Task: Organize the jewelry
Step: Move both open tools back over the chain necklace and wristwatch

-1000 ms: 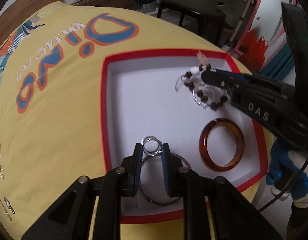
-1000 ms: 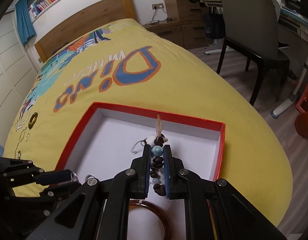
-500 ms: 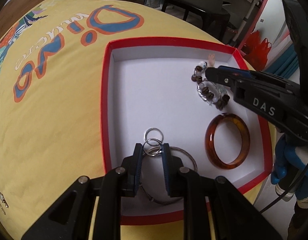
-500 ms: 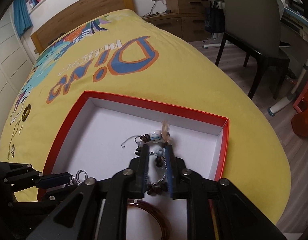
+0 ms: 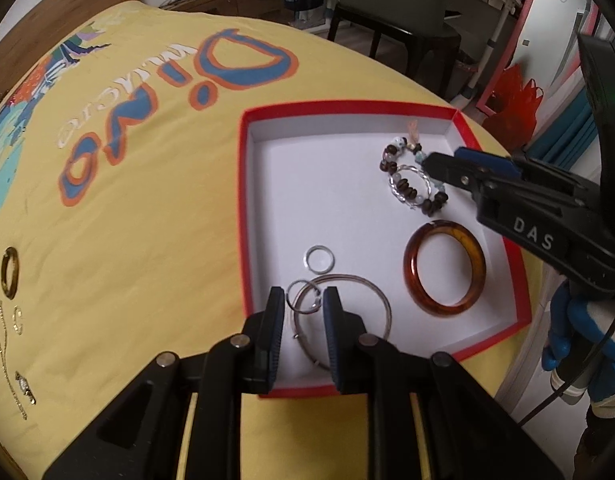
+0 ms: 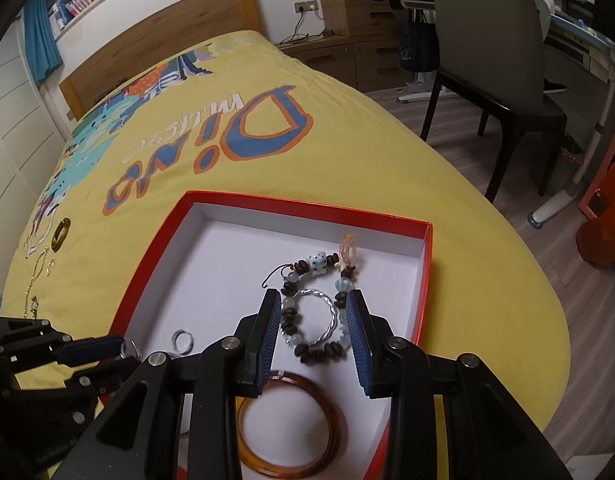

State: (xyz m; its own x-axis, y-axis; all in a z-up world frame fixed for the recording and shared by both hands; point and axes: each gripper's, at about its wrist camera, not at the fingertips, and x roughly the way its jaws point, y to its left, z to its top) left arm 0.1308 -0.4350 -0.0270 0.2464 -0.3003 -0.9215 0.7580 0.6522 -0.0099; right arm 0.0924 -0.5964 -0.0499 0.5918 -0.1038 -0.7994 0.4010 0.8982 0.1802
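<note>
1. Resting on a yellow bedspread [image 6: 427,184] printed with "Dino" lettering, a shallow red-rimmed box with a white floor [image 5: 249,208] holds the sorted jewelry.
2. Right gripper [image 6: 313,308] hangs with jaws spread wide on either side of a brown-and-pale beaded bracelet [image 6: 313,350] lying near the box's far right corner, a twisted silver ring [image 6: 319,316] lying inside its loop; neither finger touches the beads.
3. Left gripper [image 5: 305,300] sits at the box's near edge, jaws parted around a small silver ring [image 5: 303,298] that overlaps a large thin silver hoop [image 5: 381,308].
4. Another small silver ring [image 5: 319,259] lies just beyond.
5. An amber-brown bangle [image 5: 445,268] rests by the right wall.
6. Gold-coloured pieces [image 5: 9,272] remain on the bedspread's left edge.
</note>
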